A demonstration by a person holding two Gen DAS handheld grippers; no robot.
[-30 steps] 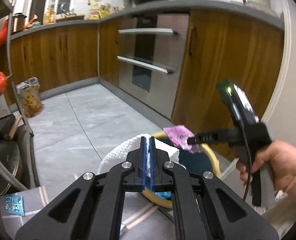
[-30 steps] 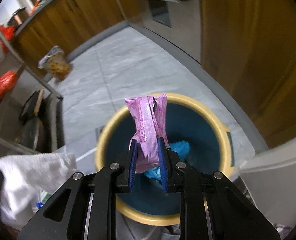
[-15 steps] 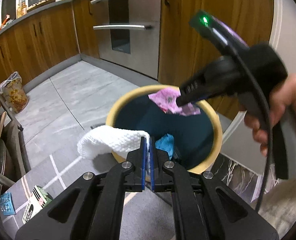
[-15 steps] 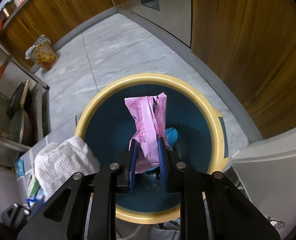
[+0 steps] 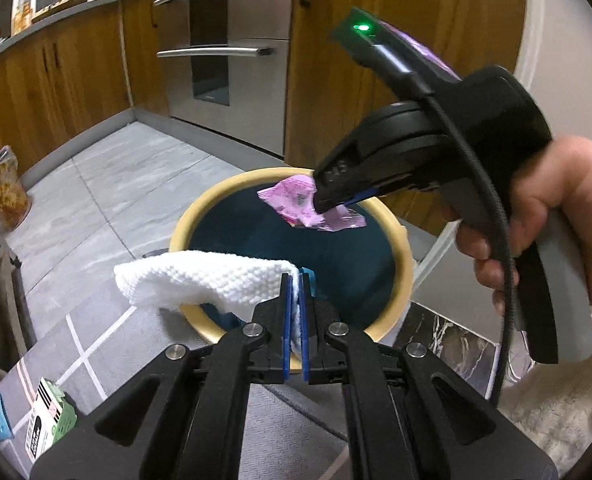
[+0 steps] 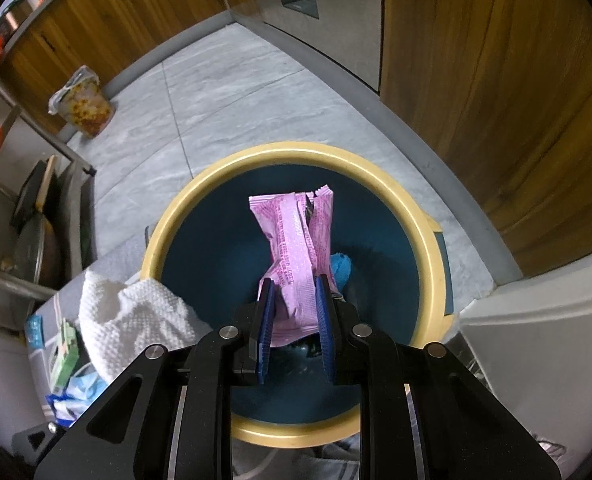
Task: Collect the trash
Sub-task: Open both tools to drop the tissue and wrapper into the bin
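A round bin with a yellow rim (image 5: 216, 204) (image 6: 428, 240) and dark blue inside stands on the floor. My right gripper (image 6: 294, 292) is shut on a pink wrapper (image 6: 296, 240) and holds it over the bin's opening; the wrapper also shows in the left wrist view (image 5: 296, 200). My left gripper (image 5: 294, 284) is shut on a white paper towel (image 5: 204, 280), held over the bin's near rim; the towel shows in the right wrist view (image 6: 132, 320). A blue scrap (image 6: 342, 266) lies inside the bin.
Wooden cabinets (image 5: 376, 60) and a steel oven (image 5: 224, 48) stand behind the bin. A filled bag (image 6: 82, 104) sits on the grey tile floor. A green-and-white carton (image 5: 48, 416) and blue wrappers (image 6: 76, 396) lie on a grey mat at the lower left. A metal rack (image 6: 36, 216) stands left.
Both grippers have moved forward and down toward the bin. The wrapper now hangs over the bin's middle and the towel has come over the near rim. Both grips are unchanged.
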